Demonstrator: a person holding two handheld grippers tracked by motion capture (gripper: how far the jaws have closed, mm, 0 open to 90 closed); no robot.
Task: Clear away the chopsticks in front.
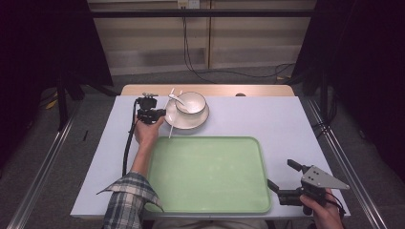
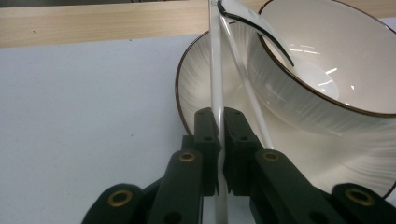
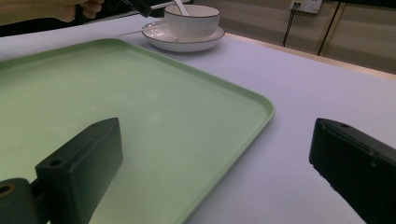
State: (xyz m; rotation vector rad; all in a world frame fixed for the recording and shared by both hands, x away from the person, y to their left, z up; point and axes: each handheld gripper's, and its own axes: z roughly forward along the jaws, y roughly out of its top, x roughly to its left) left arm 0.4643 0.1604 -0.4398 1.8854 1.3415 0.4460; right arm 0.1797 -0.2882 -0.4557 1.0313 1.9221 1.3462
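Left gripper view showed my left gripper (image 2: 218, 122) clamped on one thin white plastic chopstick (image 2: 215, 65), pinched low so it would lift off the ribbed white saucer (image 2: 196, 84). My right gripper (image 3: 210, 163) waited, jaws wide and empty, beside the pale green tray (image 3: 140, 107).

Thin white chopstick (image 2: 216, 70) cut off by top edge in left gripper view, lower stretch hidden between black jaws; white ceramic spoon (image 2: 254, 25) handle end cropped; brown-rimmed white bowl (image 2: 322, 70) cropped at right
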